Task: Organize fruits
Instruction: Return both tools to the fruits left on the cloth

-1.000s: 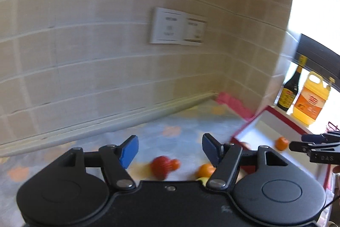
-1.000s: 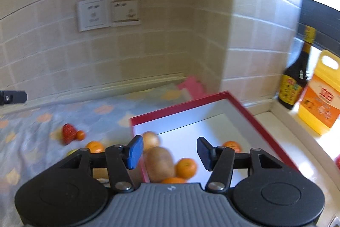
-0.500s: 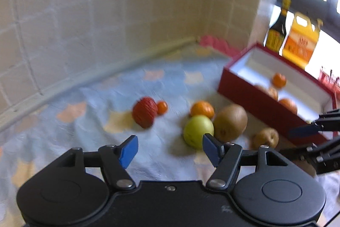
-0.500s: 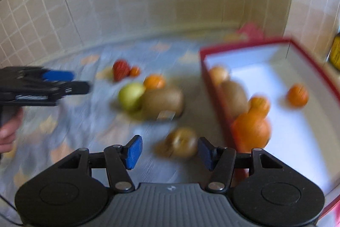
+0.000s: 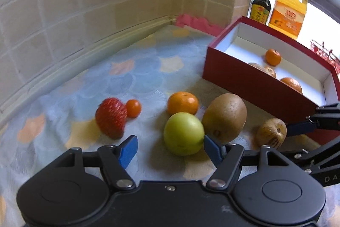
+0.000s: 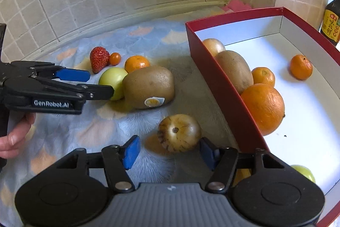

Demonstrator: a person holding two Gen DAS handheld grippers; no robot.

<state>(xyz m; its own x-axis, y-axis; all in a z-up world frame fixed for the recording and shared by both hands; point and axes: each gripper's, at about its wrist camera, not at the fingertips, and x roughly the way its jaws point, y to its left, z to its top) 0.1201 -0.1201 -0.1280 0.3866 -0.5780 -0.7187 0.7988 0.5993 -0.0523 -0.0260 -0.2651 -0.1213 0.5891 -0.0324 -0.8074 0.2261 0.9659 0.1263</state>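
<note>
Here both claws are spread wide and hold nothing. The right claw point(image 6: 169, 152) sits just short of the small striped fruit point(image 6: 179, 133), which lies on the surface just outside the red box's point(image 6: 221, 86) near wall, its stem end turned toward the camera; it is roundish, with no clear long axis. That fruit lies straight ahead, between the blue pads, so the right hand is nearer to it. The left claw point(image 5: 170, 149) points at the green apple point(image 5: 183, 133), which touches the kiwi point(image 5: 225, 117) on the side toward the box. Likely next: push forward and close.
</note>
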